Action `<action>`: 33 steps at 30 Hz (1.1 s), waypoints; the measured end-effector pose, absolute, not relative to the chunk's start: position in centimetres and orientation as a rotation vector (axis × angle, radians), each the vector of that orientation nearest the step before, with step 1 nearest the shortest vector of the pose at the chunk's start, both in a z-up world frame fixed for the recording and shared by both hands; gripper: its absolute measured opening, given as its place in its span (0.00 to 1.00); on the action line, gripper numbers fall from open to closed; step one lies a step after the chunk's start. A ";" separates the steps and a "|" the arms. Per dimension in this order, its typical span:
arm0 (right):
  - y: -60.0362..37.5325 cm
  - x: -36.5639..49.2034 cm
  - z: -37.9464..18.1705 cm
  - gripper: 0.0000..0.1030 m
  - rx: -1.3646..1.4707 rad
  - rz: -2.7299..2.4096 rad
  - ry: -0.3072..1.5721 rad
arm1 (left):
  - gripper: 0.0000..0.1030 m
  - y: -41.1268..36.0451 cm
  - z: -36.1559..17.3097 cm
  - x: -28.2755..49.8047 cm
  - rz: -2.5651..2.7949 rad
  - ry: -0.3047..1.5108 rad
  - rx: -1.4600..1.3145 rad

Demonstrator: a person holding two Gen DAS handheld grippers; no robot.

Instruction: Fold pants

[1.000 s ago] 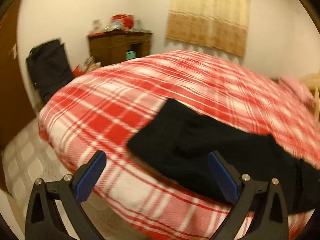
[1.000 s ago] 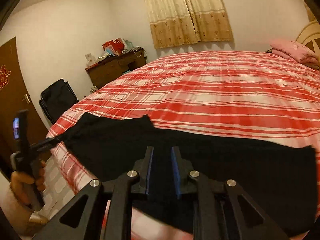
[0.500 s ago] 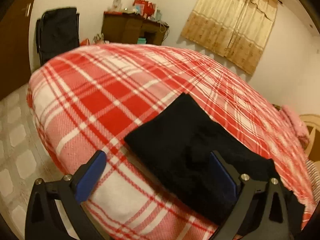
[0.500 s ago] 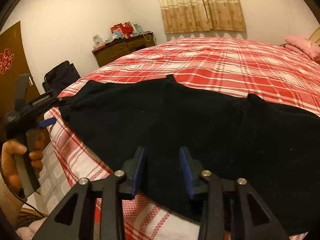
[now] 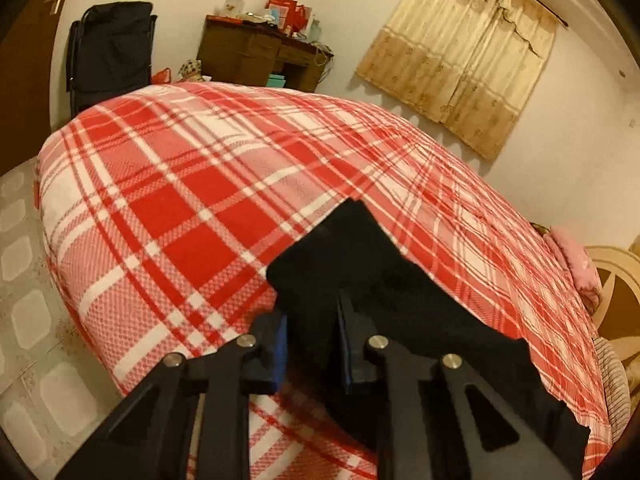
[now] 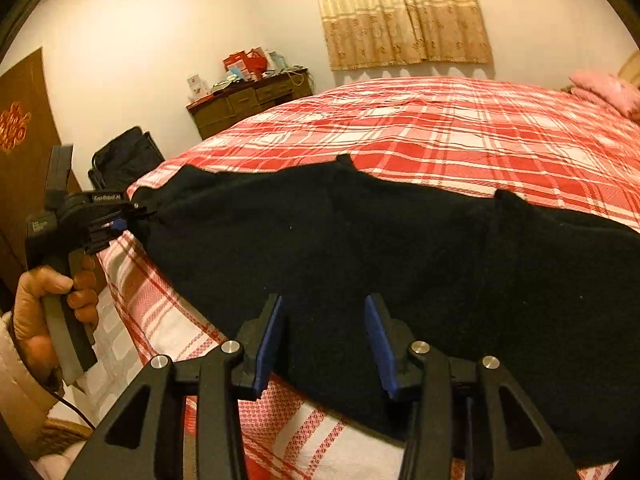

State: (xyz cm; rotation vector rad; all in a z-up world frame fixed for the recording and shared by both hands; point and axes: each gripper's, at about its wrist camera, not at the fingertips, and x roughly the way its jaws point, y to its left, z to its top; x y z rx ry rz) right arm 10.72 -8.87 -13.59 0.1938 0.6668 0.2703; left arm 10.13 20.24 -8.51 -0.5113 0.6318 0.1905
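Black pants [image 6: 360, 240] lie stretched along the near edge of a red and white plaid bed cover [image 6: 440, 128]. In the left wrist view their narrow end [image 5: 360, 264] runs in between the blue pads of my left gripper [image 5: 311, 312], whose jaws are closing and pinch the cloth. The right wrist view shows the same left gripper [image 6: 136, 214] clamped on the pants' left tip, held by a person's hand [image 6: 48, 292]. My right gripper [image 6: 323, 304] hovers over the pants' near hem, jaws apart, pads not pressing the cloth.
A wooden dresser [image 5: 260, 56] with clutter and a black folding chair [image 5: 112, 48] stand against the far wall. A pink pillow [image 5: 576, 264] lies at the bed's head. Tiled floor [image 5: 24, 320] runs beside the bed on the left.
My left jaws went from wide apart to closed on the pants' end. The right jaws opened from nearly shut and came lower over the pants.
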 end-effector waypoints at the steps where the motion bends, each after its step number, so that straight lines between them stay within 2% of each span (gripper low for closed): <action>1: -9.4 10.6 -13.1 0.43 0.217 0.264 0.652 | 0.21 19.8 -7.9 10.0 0.184 0.622 -0.488; 4: -13.3 9.9 -10.6 0.43 0.330 0.201 0.585 | 0.21 17.8 -5.7 9.6 0.144 0.573 -0.411; 8: -19.6 9.2 -8.8 0.43 0.473 0.140 0.589 | 0.21 13.1 -2.0 8.8 0.023 0.497 -0.277; 14: -27.9 5.4 -8.4 0.43 0.634 0.069 0.573 | 0.21 1.2 1.5 5.2 -0.312 0.386 -0.064; 19: -30.2 3.6 -9.5 0.43 0.718 0.070 0.562 | 0.21 -7.3 -0.2 3.8 -0.520 0.415 0.042; 25: -30.8 4.2 -10.7 0.43 0.837 0.180 0.554 | 0.21 -12.1 -5.4 2.6 -0.610 0.508 0.192; 27: -30.5 4.5 -11.1 0.49 0.876 0.228 0.551 | 0.21 -12.6 -6.3 2.3 -0.608 0.514 0.241; 28: -30.3 4.6 -11.3 0.58 0.889 0.241 0.551 | 0.21 -12.6 -6.6 2.1 -0.609 0.516 0.252; 29: -30.0 4.7 -11.3 0.62 0.888 0.246 0.554 | 0.21 -12.5 -6.7 2.1 -0.611 0.518 0.251; 33: -28.5 5.8 -11.2 0.62 0.835 0.266 0.583 | 0.22 -11.8 -6.5 2.4 -0.635 0.522 0.204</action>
